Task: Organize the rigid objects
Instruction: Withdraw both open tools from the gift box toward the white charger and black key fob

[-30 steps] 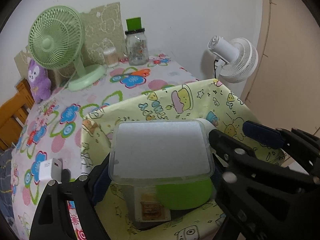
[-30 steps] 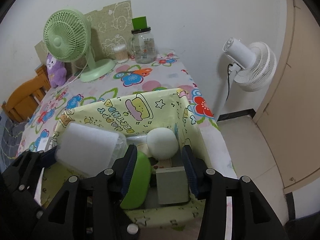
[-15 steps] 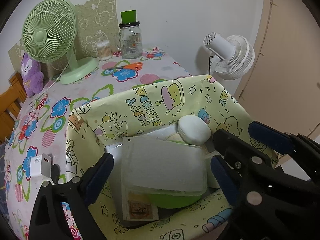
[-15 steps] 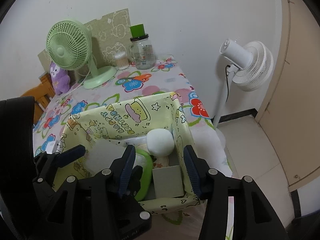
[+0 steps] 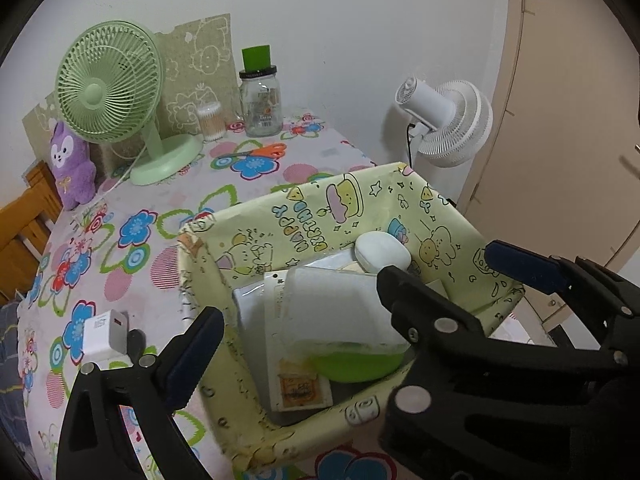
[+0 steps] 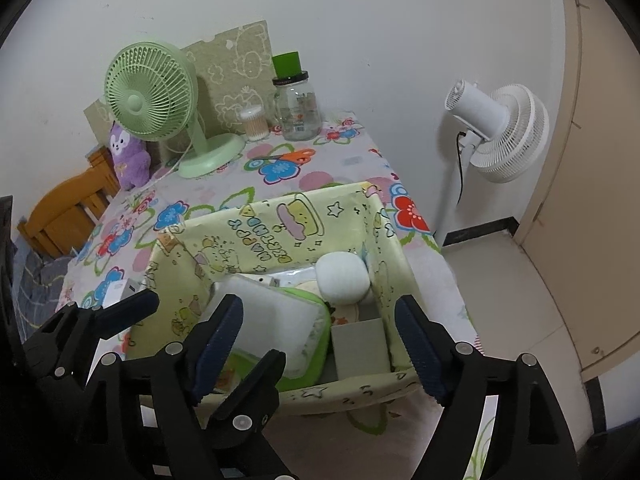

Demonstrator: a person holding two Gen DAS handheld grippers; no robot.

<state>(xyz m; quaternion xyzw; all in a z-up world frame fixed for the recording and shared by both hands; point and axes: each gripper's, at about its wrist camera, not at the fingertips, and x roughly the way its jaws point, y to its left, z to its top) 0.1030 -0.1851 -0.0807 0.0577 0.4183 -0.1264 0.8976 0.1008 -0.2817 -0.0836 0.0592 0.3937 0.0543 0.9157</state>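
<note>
I see a table (image 5: 168, 200) covered in a flowered cloth, pushed against a white wall. At its far end stand a green desk fan (image 5: 108, 88), a purple plush toy (image 5: 70, 168), a glass jar (image 5: 260, 102) with a green cap, and a small tub of cotton swabs (image 5: 211, 121). Orange scissors (image 5: 264, 151) lie on the cloth near the jar. A white pedestal fan (image 6: 500, 132) stands on the floor beside the table, next to a beige door (image 6: 592, 200). A white charger block (image 5: 105, 334) sits on the cloth just left of a yellow cartoon-print box (image 5: 320, 208).

The box stands at the near right corner of the table. Inside it lie a clear plastic container (image 5: 336, 308) tilted over a green bowl (image 5: 356, 364), a white rounded case (image 5: 382, 252) against the back corner, a flat packet with an orange label (image 5: 298, 388), and a grey block (image 6: 360, 344).

My left gripper (image 5: 348, 324) is spread wide, one finger (image 5: 192, 348) outside the box's left wall, the other (image 5: 424, 304) over the container; it grips nothing. My right gripper (image 6: 316, 344) is also wide open above the box's near edge, holding nothing.
</note>
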